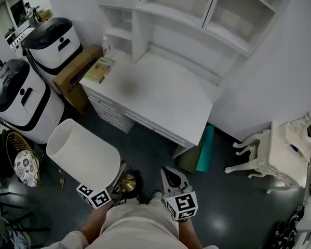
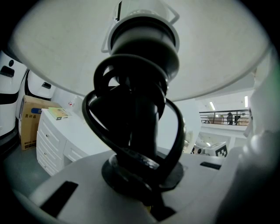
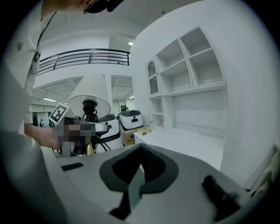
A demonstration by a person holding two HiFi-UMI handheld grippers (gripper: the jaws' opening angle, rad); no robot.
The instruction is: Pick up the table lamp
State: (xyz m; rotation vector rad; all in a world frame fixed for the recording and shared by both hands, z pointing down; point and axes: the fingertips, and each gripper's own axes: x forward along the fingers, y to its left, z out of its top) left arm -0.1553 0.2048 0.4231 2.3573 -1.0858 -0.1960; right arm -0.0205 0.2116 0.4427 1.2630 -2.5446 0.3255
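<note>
Table lamp (image 2: 141, 114) is off the floor (image 1: 149, 147), near the tabletop (image 1: 164, 103), clamped at its neck by the left tool (image 1: 119, 183); right tool (image 1: 169, 178) closed, empty; the heavy shade (image 1: 83, 155) could lever it loose; the cord (image 2: 174, 131) might snag.

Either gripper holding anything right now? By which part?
Left gripper grips the white-shaded table lamp by its black stem under the shade; right gripper holds nothing.
</note>
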